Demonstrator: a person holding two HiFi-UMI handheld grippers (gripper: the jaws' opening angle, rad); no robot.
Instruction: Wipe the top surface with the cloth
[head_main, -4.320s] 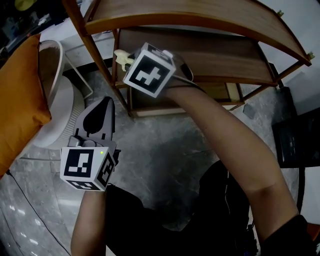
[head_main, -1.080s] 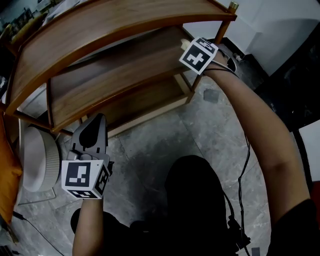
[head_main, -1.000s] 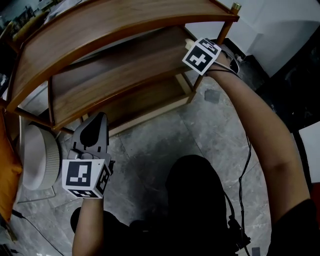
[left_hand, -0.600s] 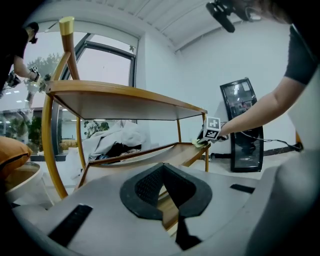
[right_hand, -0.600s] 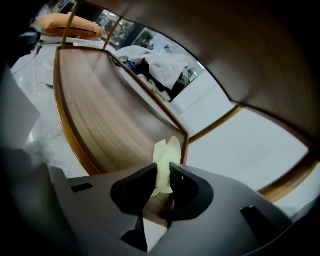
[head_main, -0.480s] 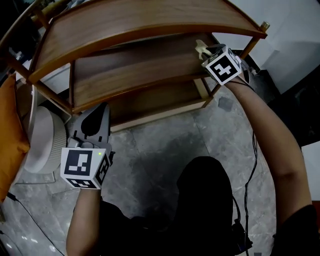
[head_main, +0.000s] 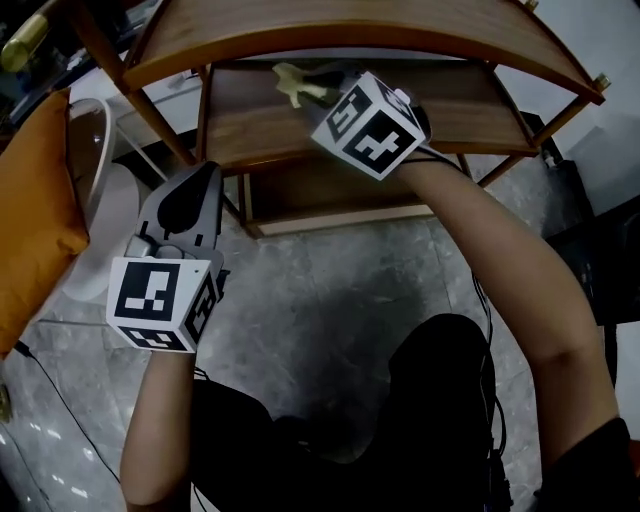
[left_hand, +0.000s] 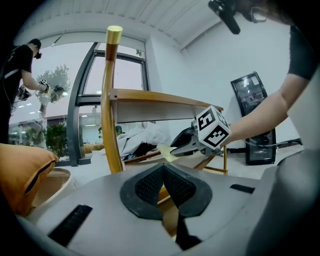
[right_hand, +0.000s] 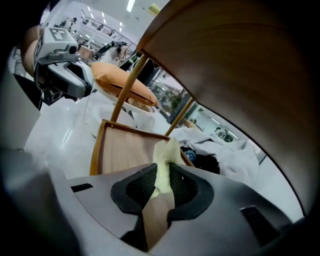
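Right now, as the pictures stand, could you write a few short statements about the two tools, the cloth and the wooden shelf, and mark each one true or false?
1. The right tool is shut on the yellow cloth. True.
2. The cloth is lying on the top shelf. False: the tool holds it under the top shelf, over the middle shelf.
3. The left tool holds a second cloth. False: its jaws are together with nothing between them, and it is held apart from the shelf unit.
4. An orange cushion is on the person's left side. True.
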